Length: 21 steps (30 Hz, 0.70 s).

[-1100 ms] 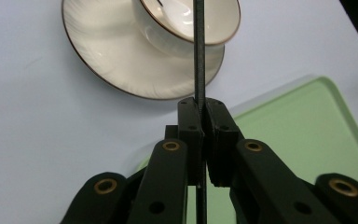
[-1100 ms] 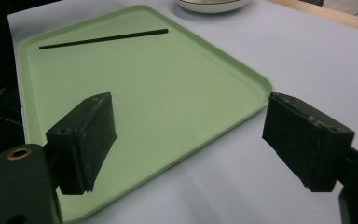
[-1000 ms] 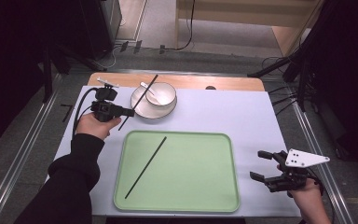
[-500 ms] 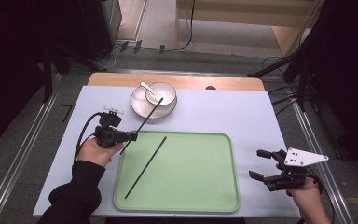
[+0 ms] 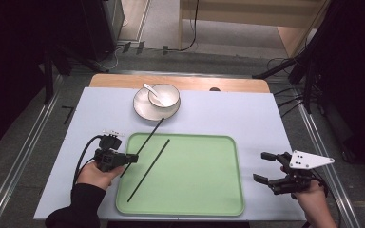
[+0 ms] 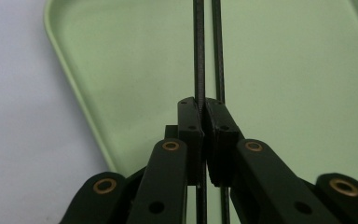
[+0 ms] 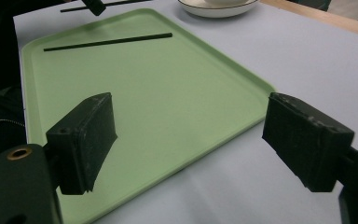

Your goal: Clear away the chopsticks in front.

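A black chopstick (image 5: 145,142) is clamped near its lower end in the left tongs (image 5: 129,158), slanting up over the left rim of the green tray (image 5: 195,190) with its far tip reaching toward the white bowl (image 5: 164,95). A second chopstick (image 5: 148,170) lies flat inside the tray, just beside it and almost parallel. The left hand (image 5: 97,173) rests at the tray's left edge, forearm coming in from the bottom. In the left gripper view the jaws are pinched together on the held chopstick (image 6: 198,51), the lying one (image 6: 218,46) running close alongside. The bowl, with a spoon (image 5: 151,90) in it, sits on a plate (image 5: 145,109). The right tongs (image 5: 264,167) hover spread apart over the pale surface (image 5: 247,118), beside the tray's right edge; the right gripper view shows nothing between the pads (image 7: 86,140).
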### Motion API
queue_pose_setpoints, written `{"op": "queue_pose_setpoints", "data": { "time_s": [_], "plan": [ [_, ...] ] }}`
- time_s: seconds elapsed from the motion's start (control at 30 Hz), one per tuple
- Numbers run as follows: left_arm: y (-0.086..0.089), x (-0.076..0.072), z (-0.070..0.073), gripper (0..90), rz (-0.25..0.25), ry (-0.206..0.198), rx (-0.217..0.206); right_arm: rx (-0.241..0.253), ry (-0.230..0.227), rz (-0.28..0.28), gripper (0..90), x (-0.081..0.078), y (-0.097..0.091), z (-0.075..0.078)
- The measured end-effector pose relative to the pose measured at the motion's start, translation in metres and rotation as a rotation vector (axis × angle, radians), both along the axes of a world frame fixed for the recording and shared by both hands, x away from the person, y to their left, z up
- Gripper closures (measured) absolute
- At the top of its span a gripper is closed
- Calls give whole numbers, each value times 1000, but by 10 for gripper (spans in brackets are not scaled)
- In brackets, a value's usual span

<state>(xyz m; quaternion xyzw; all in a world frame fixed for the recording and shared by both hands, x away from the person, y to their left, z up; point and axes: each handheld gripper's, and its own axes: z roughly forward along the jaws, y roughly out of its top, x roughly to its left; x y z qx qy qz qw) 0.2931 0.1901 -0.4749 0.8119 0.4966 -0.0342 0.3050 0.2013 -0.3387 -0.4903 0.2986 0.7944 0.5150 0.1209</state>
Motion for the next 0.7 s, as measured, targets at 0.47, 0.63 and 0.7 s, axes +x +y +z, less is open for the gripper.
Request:
{"op": "queue_pose_setpoints", "data": {
  "time_s": [0.47,0.63,0.7],
  "plan": [
    [8,-32,-9,858,9,53,-6,-2,-2,0,176,0,1,1],
    [7,-32,-14,857,1,83,9,-2,-2,2,176,0,1,1],
    [7,-31,-17,858,7,98,19,-2,-2,1,176,0,1,1]
  ]
}}
